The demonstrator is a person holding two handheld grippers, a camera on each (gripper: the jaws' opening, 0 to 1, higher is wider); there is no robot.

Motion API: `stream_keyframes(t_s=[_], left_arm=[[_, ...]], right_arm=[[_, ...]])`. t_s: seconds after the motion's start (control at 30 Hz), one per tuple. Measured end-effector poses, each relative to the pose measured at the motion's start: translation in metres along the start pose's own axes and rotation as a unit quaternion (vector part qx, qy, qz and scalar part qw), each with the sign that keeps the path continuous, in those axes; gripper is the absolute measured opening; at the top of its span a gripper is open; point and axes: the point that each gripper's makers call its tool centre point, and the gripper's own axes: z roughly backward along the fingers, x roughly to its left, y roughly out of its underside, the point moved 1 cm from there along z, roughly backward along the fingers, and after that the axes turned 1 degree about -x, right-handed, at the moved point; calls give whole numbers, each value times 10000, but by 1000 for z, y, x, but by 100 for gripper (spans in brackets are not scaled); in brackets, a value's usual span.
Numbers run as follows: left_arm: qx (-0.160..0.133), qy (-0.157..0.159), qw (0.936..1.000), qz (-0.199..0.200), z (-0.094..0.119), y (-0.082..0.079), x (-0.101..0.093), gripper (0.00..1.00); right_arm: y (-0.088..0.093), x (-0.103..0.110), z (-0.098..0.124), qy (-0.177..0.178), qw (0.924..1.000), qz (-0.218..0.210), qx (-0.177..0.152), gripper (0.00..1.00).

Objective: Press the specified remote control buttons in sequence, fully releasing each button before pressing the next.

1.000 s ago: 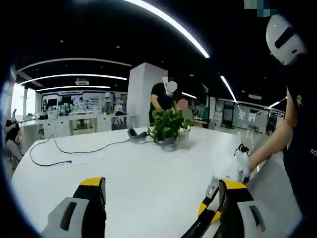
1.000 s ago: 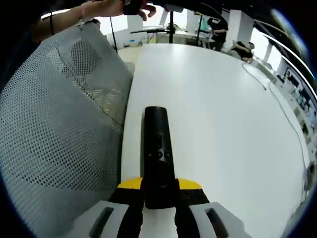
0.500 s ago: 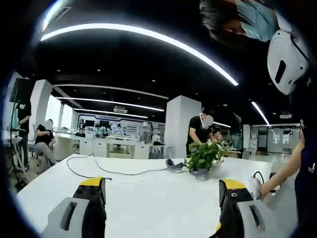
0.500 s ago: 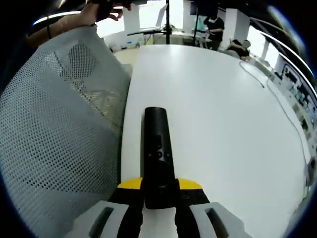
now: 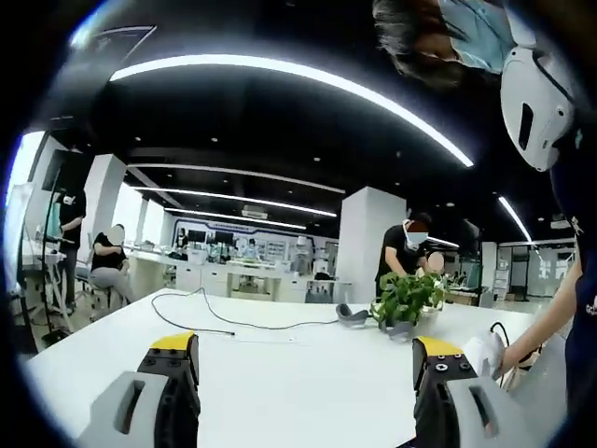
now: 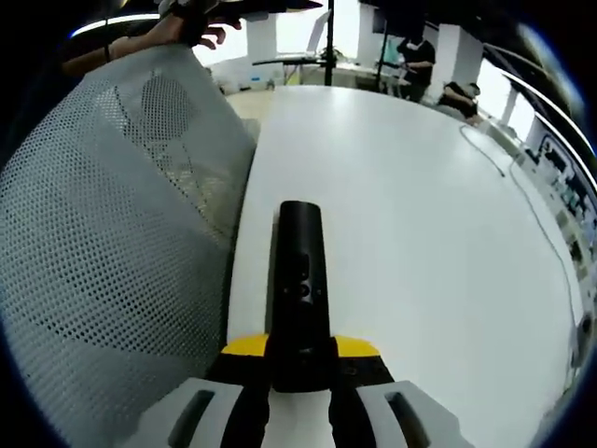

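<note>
- The right gripper [image 6: 298, 373] has its jaws closed on the near end of the black remote control [image 6: 300, 285].
- The remote control extends forward from the jaws above the white worktop [image 6: 410, 224], button face toward the camera.
- A grey mesh chair back [image 6: 112, 243] stands beside the worktop edge, left of the remote control in the right gripper view.
- The left gripper [image 5: 303, 392] has its jaws spread wide apart, with nothing between them.
- Farther off on the worktop [image 5: 298, 364] lie a black cable [image 5: 224, 323] and a potted plant [image 5: 408, 299].
- A person [image 5: 408, 252] stands behind the plant.
</note>
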Motion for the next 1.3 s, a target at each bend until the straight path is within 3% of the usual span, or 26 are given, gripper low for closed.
stream_keyframes(t_s=[0.17,0.3,0.4,0.77,1.3], left_arm=[[-30,-97,9995,289,2,1,8,100],[2,-101,9998,195,2,2,7,100],[101,-69,9998,134,1,6,6,100],[143,-43,9998,102,2,7,5,100],[237,18,9997,108,2,10,2,100]], right_arm=[[-2,-10,-1,-95,9999,-59,10,20],[-3,-25,-2,-71,9999,48,137,20],[-5,-38,-2,-54,9997,-193,153,20],[-4,-84,-2,56,9994,-14,354,20],[-4,-145,-2,104,9991,-87,409,20]])
